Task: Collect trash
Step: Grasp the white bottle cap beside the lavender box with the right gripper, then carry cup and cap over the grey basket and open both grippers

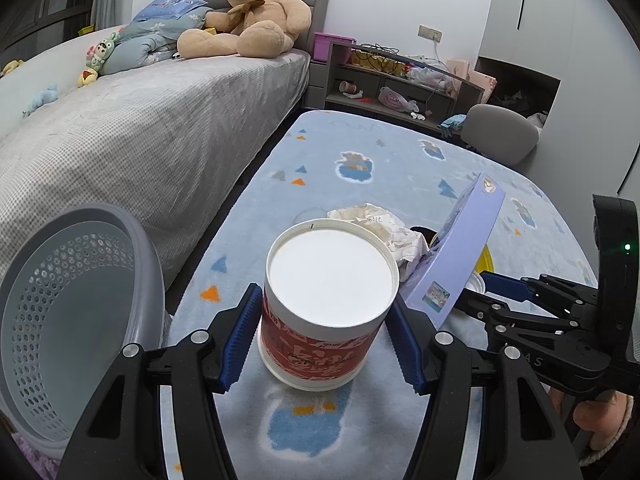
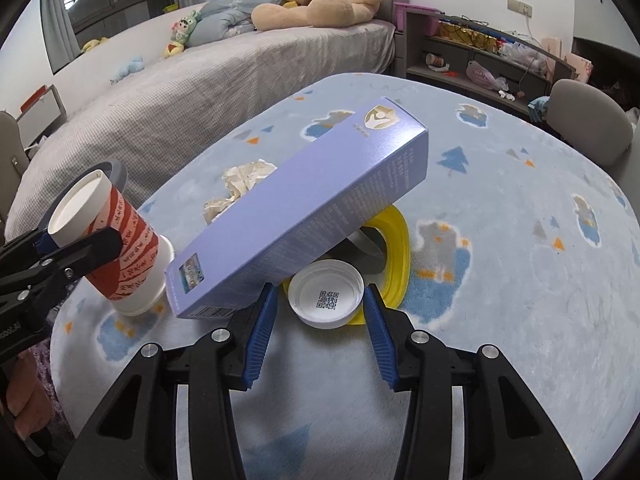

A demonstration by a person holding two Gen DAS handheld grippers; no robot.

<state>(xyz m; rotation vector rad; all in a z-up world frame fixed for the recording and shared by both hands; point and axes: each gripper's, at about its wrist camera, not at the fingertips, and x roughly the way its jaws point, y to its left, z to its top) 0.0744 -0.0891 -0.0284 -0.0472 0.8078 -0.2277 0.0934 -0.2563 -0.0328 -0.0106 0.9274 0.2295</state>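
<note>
My left gripper (image 1: 322, 322) is shut on a red-and-white paper cup (image 1: 320, 308), held bottom-up just above the rug; the cup also shows in the right wrist view (image 2: 120, 248). My right gripper (image 2: 318, 312) has its jaws either side of a white plastic lid (image 2: 326, 298) on the rug, with small gaps, so it reads as open. A purple carton (image 2: 304, 208) leans tilted over a yellow ring lid (image 2: 394, 248). Crumpled paper (image 2: 240, 186) lies behind the carton. The grey perforated bin (image 1: 68, 320) lies on its side at the left.
A blue patterned rug (image 2: 500, 240) covers the floor. A grey bed (image 1: 140, 140) with a teddy bear (image 1: 256, 12) runs along the left. A low shelf (image 1: 400, 84) with clutter and a grey chair (image 1: 500, 132) stand at the far end.
</note>
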